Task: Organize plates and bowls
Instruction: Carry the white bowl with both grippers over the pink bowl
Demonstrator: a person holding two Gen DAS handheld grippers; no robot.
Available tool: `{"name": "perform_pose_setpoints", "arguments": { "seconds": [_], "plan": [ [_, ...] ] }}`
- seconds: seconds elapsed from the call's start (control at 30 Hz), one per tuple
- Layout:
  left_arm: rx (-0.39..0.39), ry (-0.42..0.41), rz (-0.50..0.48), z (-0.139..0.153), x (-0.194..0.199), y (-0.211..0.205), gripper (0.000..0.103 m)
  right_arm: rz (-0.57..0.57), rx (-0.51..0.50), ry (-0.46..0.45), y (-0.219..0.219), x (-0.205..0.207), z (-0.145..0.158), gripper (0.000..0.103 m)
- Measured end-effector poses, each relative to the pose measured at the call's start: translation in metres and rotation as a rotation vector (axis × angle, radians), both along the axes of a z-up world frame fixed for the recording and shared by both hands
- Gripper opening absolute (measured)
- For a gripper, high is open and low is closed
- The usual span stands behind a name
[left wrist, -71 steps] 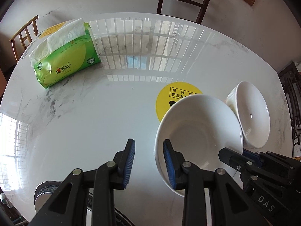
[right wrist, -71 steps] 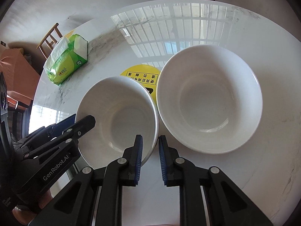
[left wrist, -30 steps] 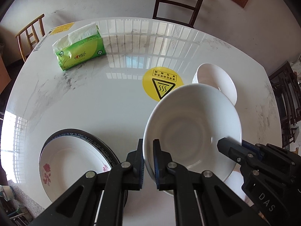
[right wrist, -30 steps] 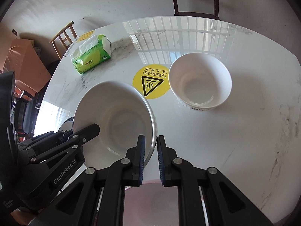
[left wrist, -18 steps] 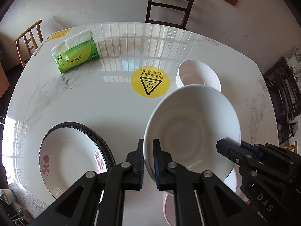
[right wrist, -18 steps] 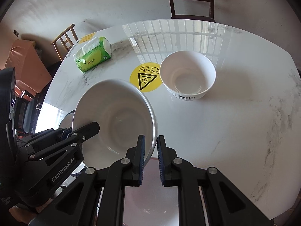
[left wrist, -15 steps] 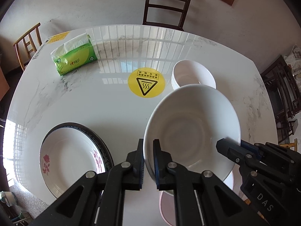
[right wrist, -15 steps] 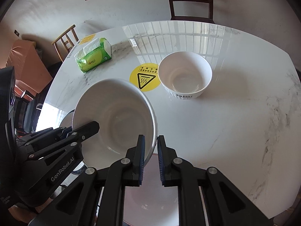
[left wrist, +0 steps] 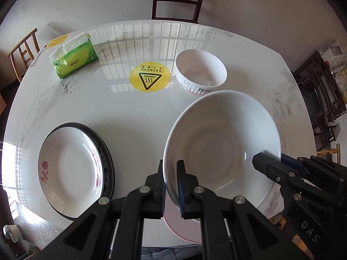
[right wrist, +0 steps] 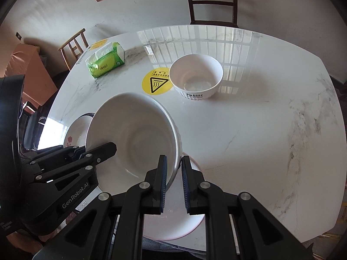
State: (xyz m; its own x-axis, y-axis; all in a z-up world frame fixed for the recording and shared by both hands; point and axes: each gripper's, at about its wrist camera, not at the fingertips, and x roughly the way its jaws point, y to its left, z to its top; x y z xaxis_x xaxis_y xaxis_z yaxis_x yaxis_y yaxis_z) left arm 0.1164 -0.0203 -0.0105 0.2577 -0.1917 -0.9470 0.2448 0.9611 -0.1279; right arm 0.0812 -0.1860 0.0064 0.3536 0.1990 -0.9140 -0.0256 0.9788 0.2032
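Left wrist view: the left gripper [left wrist: 171, 184] has its blue-padded fingers [left wrist: 180, 186] drawn narrow, clamped on the near-left rim of a wide white ceramic bowl [left wrist: 223, 149], one finger inside the rim and one outside. The bowl is lifted off the white marble-patterned table [left wrist: 134, 112] and tilted, its hollow facing the camera. The right gripper [right wrist: 173, 184] pinches the opposite rim; in its own view its fingers [right wrist: 161, 186] likewise straddle the rim, close together. Beneath the bowl, just under both sets of fingertips, lies a pale pink-rimmed plate [right wrist: 177, 223] at the table's near edge. Left of the left fingers sits a white plate with red flowers [left wrist: 69, 169], stacked on a dark-rimmed plate [left wrist: 108, 164]. Ahead of the fingers, beyond the held bowl, stands a smaller white bowl with printed lettering [left wrist: 200, 74], upright on the table, just beside a round yellow warning sticker [left wrist: 150, 79]. Farther ahead and left rests a green tissue pack [left wrist: 74, 59]. A dark wooden chair [left wrist: 176, 0] stands at the far side.
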Motion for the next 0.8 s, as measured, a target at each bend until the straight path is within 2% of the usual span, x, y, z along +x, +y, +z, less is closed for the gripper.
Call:
{"name": "perform_pose_setpoints", "arguments": {
  "seconds": [0.43,0.8],
  "plan": [
    [0.032,0.086,-0.036,-0.038,-0.034,-0.015,0.009,-0.008,0.021,0.082,-0.014,-0.036,-0.037,0.014],
    [0.06,0.139,-0.023,-0.06,-0.035,-0.021,0.009,0.005,0.01,0.132,-0.013,-0.038,-0.059,0.014]
  ]
}}
